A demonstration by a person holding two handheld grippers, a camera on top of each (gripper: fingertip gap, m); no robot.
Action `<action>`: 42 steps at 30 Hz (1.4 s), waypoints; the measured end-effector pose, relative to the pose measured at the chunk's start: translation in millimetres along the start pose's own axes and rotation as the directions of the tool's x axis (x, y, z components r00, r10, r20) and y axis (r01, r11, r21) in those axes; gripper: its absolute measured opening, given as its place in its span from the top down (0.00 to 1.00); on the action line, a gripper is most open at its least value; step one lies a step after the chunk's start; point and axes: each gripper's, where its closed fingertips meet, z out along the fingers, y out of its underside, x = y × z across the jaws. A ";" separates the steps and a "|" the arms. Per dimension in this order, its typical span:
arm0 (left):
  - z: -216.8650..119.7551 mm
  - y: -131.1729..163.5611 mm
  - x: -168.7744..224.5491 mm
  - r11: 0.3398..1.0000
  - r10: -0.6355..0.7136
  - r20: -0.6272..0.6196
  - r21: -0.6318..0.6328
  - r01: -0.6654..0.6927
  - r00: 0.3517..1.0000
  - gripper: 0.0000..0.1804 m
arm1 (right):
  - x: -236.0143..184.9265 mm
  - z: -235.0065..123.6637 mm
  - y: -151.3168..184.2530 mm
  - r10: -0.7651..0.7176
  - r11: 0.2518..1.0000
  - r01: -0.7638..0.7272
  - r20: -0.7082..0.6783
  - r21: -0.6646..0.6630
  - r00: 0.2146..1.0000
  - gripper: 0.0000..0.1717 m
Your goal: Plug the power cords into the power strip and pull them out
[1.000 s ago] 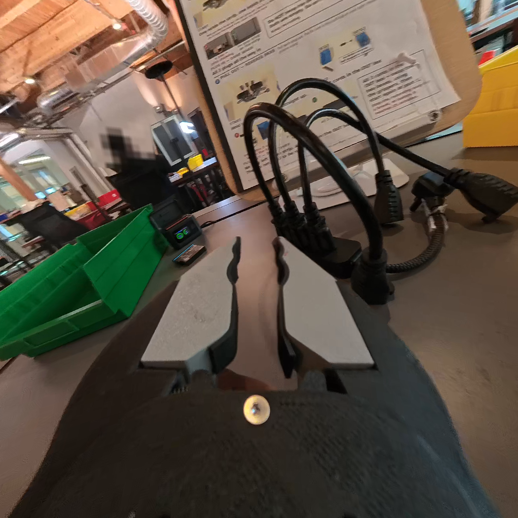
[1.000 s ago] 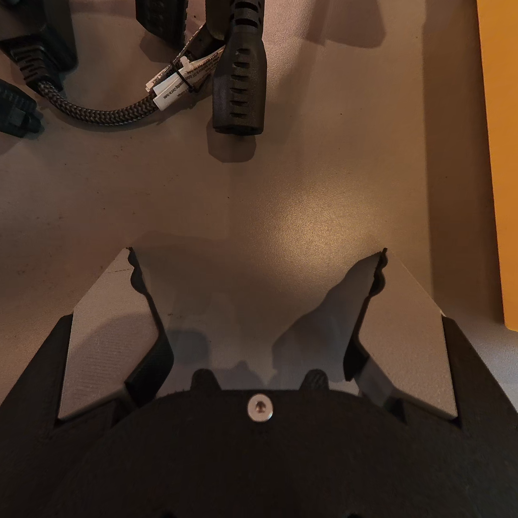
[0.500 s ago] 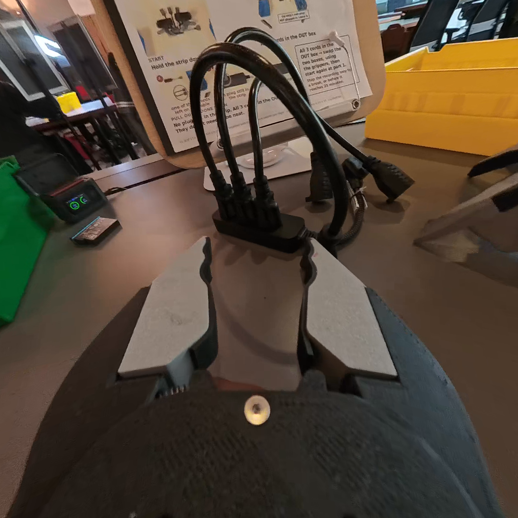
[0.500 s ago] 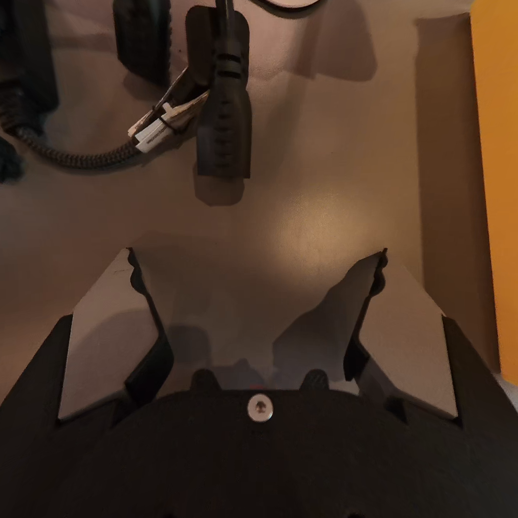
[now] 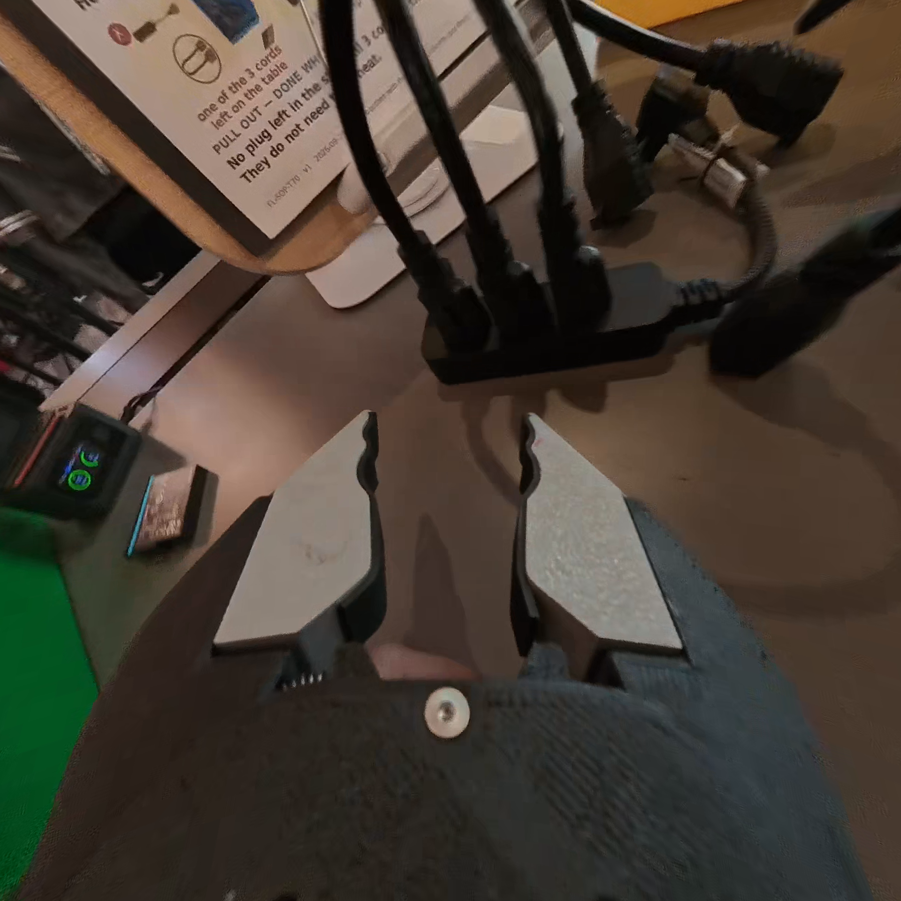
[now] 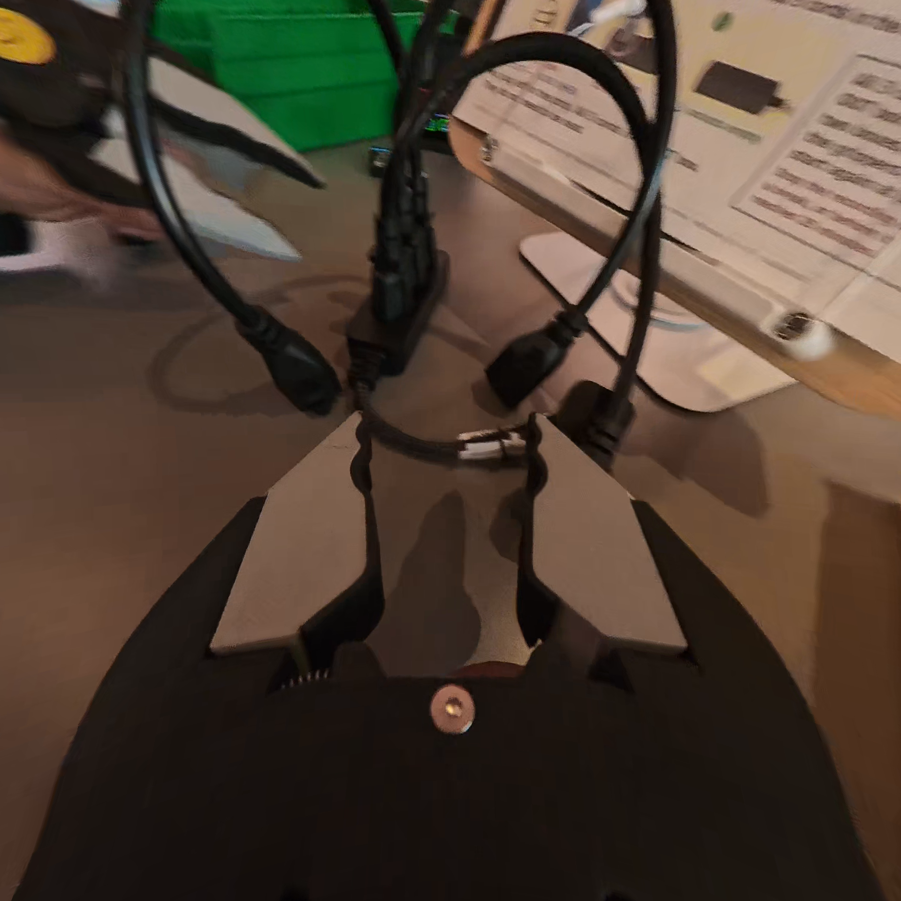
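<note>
- On the brown table [image 5: 273, 370], the left gripper [image 5: 448, 424] has its fingers parted with only bare tabletop between them, just short of the black power strip [image 5: 546, 341].
- Three black power cords [image 5: 468, 273] stand plugged into that strip.
- Over the strip's braided cable [image 6: 414, 446], the right gripper [image 6: 446, 424] is spread too (nothing clamped; the cable lies past its tips).
- Behind the cords, a green bin [image 6: 302, 73]; contents cannot be told.

Bare table [image 5: 302, 361] before strip [image 5: 546, 348]; cords [image 5: 439, 146] overhead.
</note>
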 end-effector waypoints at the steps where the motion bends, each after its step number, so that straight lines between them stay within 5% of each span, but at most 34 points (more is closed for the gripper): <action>1: 8.3 -1.2 -5.9 1.000 0.010 -0.032 -0.001 -0.010 0.999 0.66 | -7.2 2.8 -1.6 -0.002 1.000 0.002 0.056 0.008 0.998 0.64; 6: 39.8 -25.8 -15.8 0.996 -0.008 -0.304 0.078 0.034 0.952 0.62 | -34.5 7.3 -4.0 -0.073 0.997 0.066 0.240 0.037 0.968 0.78; 11: 44.6 -43.6 7.2 0.983 0.011 -0.553 0.161 0.093 0.833 0.83 | -47.6 7.9 -0.7 -0.171 0.985 0.167 0.259 0.041 0.950 0.87; 14: 44.5 -39.6 9.0 0.984 0.018 -0.504 0.164 0.075 0.863 0.90 | -50.8 7.6 0.3 -0.186 0.983 0.182 0.272 0.040 0.944 0.85; 18: 12.9 -34.6 38.2 0.988 0.044 -0.569 0.149 0.050 0.821 0.93 | -58.2 4.7 0.1 -0.221 0.975 0.213 0.294 0.058 0.930 0.82; 21: -28.7 -25.4 72.2 0.991 0.064 -0.680 0.127 0.031 0.731 1.00 | -59.4 1.3 -2.6 -0.253 0.967 0.238 0.282 0.088 0.926 0.82; 23: -37.6 -24.3 70.3 0.992 0.053 -0.618 0.124 0.031 0.784 0.79 | -53.5 -1.3 -3.0 -0.260 0.965 0.245 0.258 0.087 0.930 0.82; 25: -34.6 -32.8 53.4 0.982 0.036 -0.492 0.177 0.060 0.870 0.72 | -45.5 -6.1 -3.5 -0.252 0.968 0.238 0.236 0.084 0.939 0.80; 31: -2.8 -57.7 76.9 0.974 -0.001 -0.532 0.193 0.122 0.847 0.74 | -26.2 -30.4 -10.8 -0.159 0.981 0.140 0.146 0.136 0.976 0.80; 34: -0.4 -62.3 98.6 0.971 0.025 -0.577 0.207 0.116 0.817 0.86 | -24.7 -55.2 -9.4 -0.085 0.981 0.064 0.106 0.182 0.991 0.79; 38: -5.2 -60.8 99.3 0.969 0.052 -0.536 0.230 0.086 0.843 0.92 | -31.8 -85.1 -0.8 -0.078 0.978 0.083 -0.033 0.190 0.996 0.87; 42: -5.7 -60.2 98.8 0.970 0.043 -0.532 0.226 0.093 0.846 0.92 | -55.2 -85.9 9.5 -0.135 0.977 0.152 -0.116 0.148 0.984 0.84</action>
